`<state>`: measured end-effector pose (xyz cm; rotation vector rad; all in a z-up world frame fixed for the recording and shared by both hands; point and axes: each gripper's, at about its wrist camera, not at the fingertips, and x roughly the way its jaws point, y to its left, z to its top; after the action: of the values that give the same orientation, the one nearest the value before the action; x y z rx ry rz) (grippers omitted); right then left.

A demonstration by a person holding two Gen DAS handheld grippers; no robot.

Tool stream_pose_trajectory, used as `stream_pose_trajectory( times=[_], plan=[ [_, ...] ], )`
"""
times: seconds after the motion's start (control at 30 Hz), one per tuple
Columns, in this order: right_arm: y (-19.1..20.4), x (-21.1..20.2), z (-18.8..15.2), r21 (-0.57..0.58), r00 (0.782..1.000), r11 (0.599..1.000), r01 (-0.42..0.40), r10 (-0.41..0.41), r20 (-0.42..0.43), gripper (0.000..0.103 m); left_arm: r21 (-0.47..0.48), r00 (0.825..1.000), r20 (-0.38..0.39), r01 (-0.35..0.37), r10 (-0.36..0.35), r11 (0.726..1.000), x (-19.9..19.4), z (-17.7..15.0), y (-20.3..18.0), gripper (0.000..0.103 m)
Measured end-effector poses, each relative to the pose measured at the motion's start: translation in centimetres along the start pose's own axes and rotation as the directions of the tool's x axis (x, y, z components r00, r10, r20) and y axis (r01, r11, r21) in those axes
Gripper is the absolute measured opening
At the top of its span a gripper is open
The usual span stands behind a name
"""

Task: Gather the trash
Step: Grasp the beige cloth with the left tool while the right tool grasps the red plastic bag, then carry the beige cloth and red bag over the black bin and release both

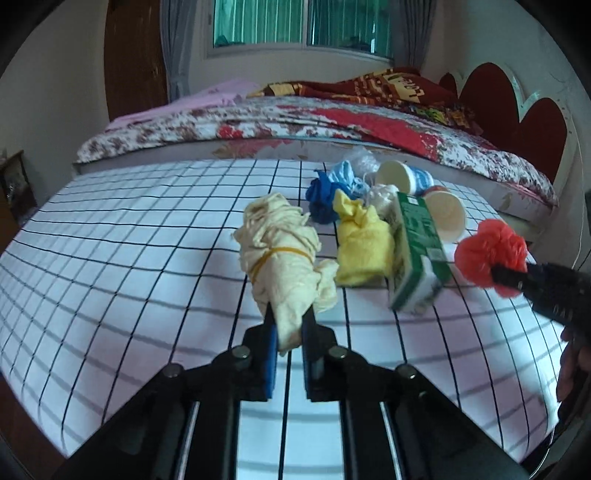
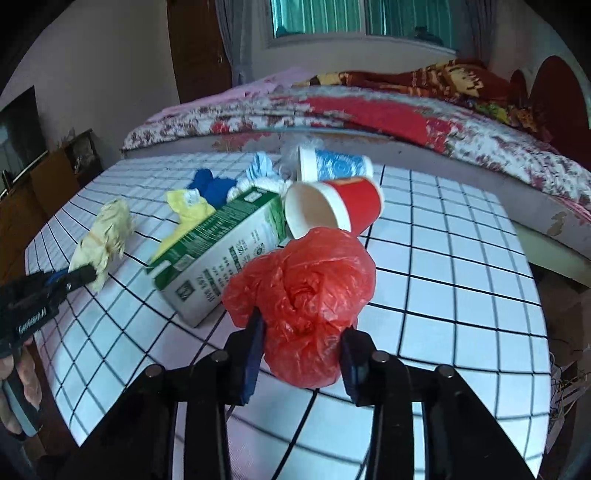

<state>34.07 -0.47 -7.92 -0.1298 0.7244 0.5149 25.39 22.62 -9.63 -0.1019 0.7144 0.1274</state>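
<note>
On checked table (image 1: 129, 240), two cups (image 2: 332, 210), one carton (image 2: 221, 251).

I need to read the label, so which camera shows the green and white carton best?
The right wrist view: the green and white carton lies close, its long printed side facing the camera. In the left wrist view the carton is foreshortened, its print too small to read.

Checked tablecloth (image 1: 129, 258), floral bed (image 1: 295, 122), window (image 1: 295, 22)

Both wrist views low and close over the checked table (image 1: 129, 258), facing the bed (image 2: 369, 110) (shared backdrop)
</note>
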Motion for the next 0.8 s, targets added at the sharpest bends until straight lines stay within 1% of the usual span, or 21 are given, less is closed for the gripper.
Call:
stream_pose_trajectory(
  times=[0.17, 0.37, 0.5, 0.6, 0.8],
  plan=[
    [0.8, -4.6, -1.1, -0.004, 0.997, 1.0, 0.017, -0.017, 0.078, 0.037, 0.015, 0.999, 0.042, 0.013, -0.014, 1.0, -3.4, -1.2, -1.7, 0.012],
    [1.6, -10.4, -2.9, -0.007, 0.989, 0.999, 0.044, -0.043, 0.144, 0.037, 0.058, 0.995, 0.099, 0.006, -0.011, 0.998, -7.6, -2.5, -4.5, 0.012],
    [1.7, -13.6, -4.0, -0.005, 0.983, 0.998, 0.055, -0.053, 0.176, 0.037, 0.052, 0.989, 0.143, 0.021, -0.028, 0.998, -10.5, -3.0, -5.3, 0.012],
    [2.2, -15.6, -4.9, -0.011, 0.978, 0.997, 0.071, -0.068, 0.196, 0.037, 0.05, 0.987, 0.153, 0.033, -0.041, 0.998, -11.8, -3.4, -5.9, 0.012],
    [2.2, -19.0, -6.5, 0.006, 0.972, 0.997, 0.075, -0.074, 0.224, 0.037, 0.072, 0.982, 0.174, 0.062, -0.073, 0.995, -14.7, -4.7, -7.5, 0.012]
  ],
)
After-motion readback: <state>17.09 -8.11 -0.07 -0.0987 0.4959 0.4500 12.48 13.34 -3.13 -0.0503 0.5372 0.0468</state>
